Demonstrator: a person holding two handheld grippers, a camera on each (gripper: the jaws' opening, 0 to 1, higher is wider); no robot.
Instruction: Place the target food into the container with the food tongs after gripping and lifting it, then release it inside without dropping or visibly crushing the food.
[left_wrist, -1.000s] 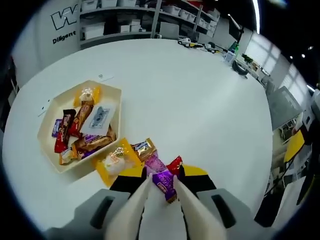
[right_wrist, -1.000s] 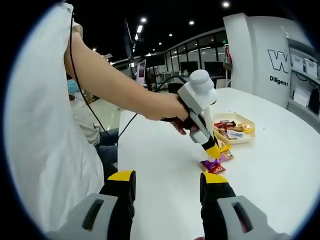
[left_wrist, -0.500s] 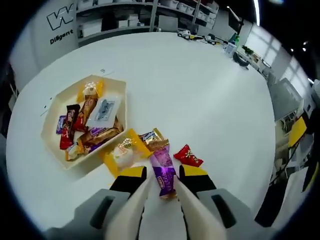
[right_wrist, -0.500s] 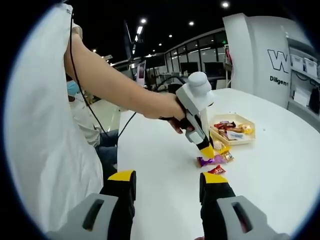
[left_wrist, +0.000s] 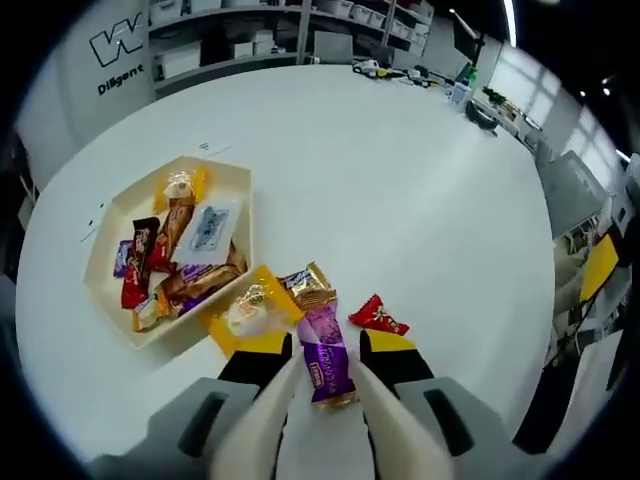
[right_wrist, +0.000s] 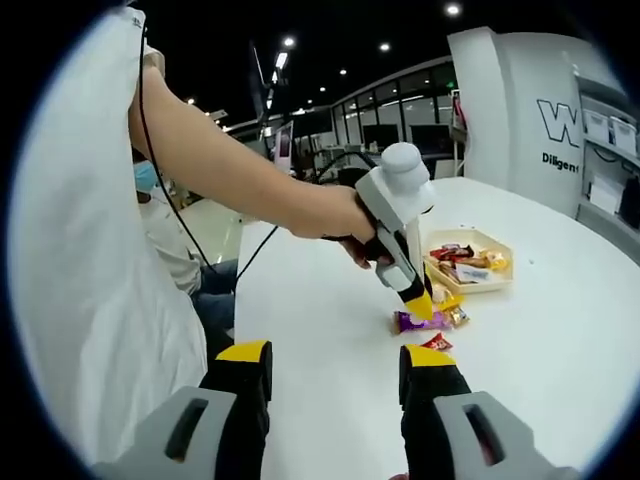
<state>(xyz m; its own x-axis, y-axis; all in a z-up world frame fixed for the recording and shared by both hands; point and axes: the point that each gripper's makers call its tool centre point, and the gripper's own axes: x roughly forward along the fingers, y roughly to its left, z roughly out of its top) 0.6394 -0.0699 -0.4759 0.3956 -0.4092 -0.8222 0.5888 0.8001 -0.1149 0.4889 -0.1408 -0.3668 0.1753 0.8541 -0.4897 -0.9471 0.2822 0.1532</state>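
My left gripper (left_wrist: 325, 348) carries cream food tongs (left_wrist: 372, 420), and their tips are shut on a purple wrapped candy (left_wrist: 326, 352). In the right gripper view a hand holds that left gripper (right_wrist: 400, 215) pointing down, with the purple candy (right_wrist: 413, 321) at its yellow tip, close above the white table. The cream tray (left_wrist: 128, 205) lies to the left, holding several wrapped snacks; the tray (right_wrist: 497, 281) also shows beyond the candy. My right gripper (right_wrist: 335, 360) stands open and holds nothing, low over the table.
Loose sweets lie on the table beside the tray: a yellow packet (left_wrist: 245, 308), a gold-brown candy (left_wrist: 308, 285) and a red candy (left_wrist: 377, 317), the red candy (right_wrist: 435, 344) near my right jaw. The person's arm (right_wrist: 220, 165) crosses the right gripper view. Shelves line the far wall.
The purple candy has come away from the red candy and the pile, held in the tongs. The left gripper shifted a little above the table. The right gripper has stayed still.
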